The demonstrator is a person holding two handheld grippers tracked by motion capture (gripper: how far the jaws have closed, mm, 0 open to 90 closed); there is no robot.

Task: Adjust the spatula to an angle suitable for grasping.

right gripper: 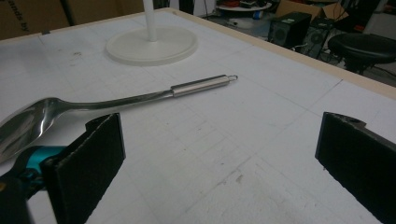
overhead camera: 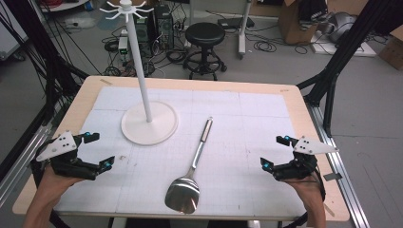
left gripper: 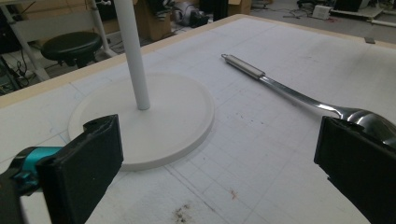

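A steel spatula (overhead camera: 192, 164) lies flat in the middle of the white mat, blade toward the near edge, handle pointing away; its handle (left gripper: 243, 65) and blade (right gripper: 28, 123) also appear in the gripper views. A white rack stand (overhead camera: 142, 71) with a round base (overhead camera: 149, 123) and hooks on top stands behind it to the left. My left gripper (overhead camera: 100, 150) hovers near the table's left front, open and empty. My right gripper (overhead camera: 274, 152) hovers near the right front, also open and empty. Both sit well apart from the spatula.
The wooden table (overhead camera: 294, 102) carries a white gridded mat (overhead camera: 247, 123). Beyond the far edge stand a black stool (overhead camera: 204, 42), computer cases and cables on the floor. Black frame legs (overhead camera: 332, 71) rise at the right, more at the left.
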